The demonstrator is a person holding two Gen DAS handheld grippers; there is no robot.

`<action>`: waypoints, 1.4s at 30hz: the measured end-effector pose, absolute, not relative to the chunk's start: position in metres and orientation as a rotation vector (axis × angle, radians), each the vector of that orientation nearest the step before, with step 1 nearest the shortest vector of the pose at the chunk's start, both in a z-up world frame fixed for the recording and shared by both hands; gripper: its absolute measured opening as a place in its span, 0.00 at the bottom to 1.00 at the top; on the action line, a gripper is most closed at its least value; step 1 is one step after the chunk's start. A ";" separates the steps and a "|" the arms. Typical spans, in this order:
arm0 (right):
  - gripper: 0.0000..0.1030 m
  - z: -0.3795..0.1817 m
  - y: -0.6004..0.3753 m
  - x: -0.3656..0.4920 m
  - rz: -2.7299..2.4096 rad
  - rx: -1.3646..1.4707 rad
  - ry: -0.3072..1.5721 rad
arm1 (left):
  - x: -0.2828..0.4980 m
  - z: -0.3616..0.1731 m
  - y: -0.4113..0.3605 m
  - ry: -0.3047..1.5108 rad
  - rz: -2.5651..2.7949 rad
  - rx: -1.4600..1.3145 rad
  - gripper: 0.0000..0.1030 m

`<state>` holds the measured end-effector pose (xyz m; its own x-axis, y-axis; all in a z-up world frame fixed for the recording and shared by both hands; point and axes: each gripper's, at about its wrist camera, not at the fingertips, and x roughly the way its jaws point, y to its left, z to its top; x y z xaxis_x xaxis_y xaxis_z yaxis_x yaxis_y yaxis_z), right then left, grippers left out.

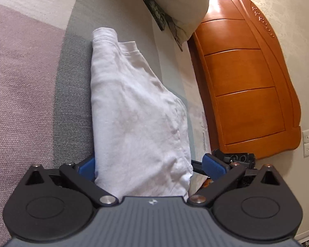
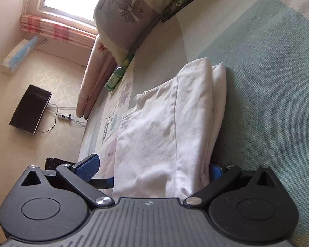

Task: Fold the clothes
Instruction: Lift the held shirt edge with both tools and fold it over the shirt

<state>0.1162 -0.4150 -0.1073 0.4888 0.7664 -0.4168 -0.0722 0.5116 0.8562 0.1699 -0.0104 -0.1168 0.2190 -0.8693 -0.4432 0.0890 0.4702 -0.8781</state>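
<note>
A white garment (image 1: 134, 111), folded into a thick stack, lies on the grey-green bedspread (image 1: 72, 107). My left gripper (image 1: 150, 167) is open, and the near end of the stack sits between its blue pads (image 1: 213, 165), which stand apart from the cloth on the right side. In the right wrist view the same white garment (image 2: 164, 123) fills the middle. The right gripper (image 2: 152, 169) is open too, straddling the stack's near end. Its right pad is mostly hidden behind the cloth.
Floral pillows (image 2: 121, 14) and a green bottle (image 2: 115, 78) lie at the head of the bed. An orange wooden headboard (image 1: 247, 86) stands against the wall. A black box (image 2: 31, 109), a power strip (image 2: 64, 117) and a tissue box (image 2: 18, 55) are near the window side.
</note>
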 end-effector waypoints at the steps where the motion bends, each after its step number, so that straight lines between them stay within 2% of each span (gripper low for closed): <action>1: 1.00 -0.107 -0.415 0.119 0.596 0.900 0.917 | 0.174 -0.117 -0.013 1.167 -0.774 -0.846 0.99; 16: 1.00 -0.104 -0.397 0.127 0.577 0.854 0.876 | 0.189 -0.115 -0.037 1.155 -0.746 -0.834 0.99; 24: 1.00 -0.104 -0.380 0.086 0.590 0.638 0.741 | 0.168 -0.115 -0.033 1.071 -0.789 -0.792 0.99; 42: 1.00 -0.067 -0.351 0.090 0.585 0.488 0.756 | 0.179 -0.099 -0.048 1.102 -0.780 -0.818 0.99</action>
<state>0.0903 -0.3509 -0.0670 0.5850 0.6466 -0.4896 -0.3117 0.7365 0.6003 0.1794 -0.0483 -0.0992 0.2634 -0.8585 -0.4399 0.1292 0.4833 -0.8659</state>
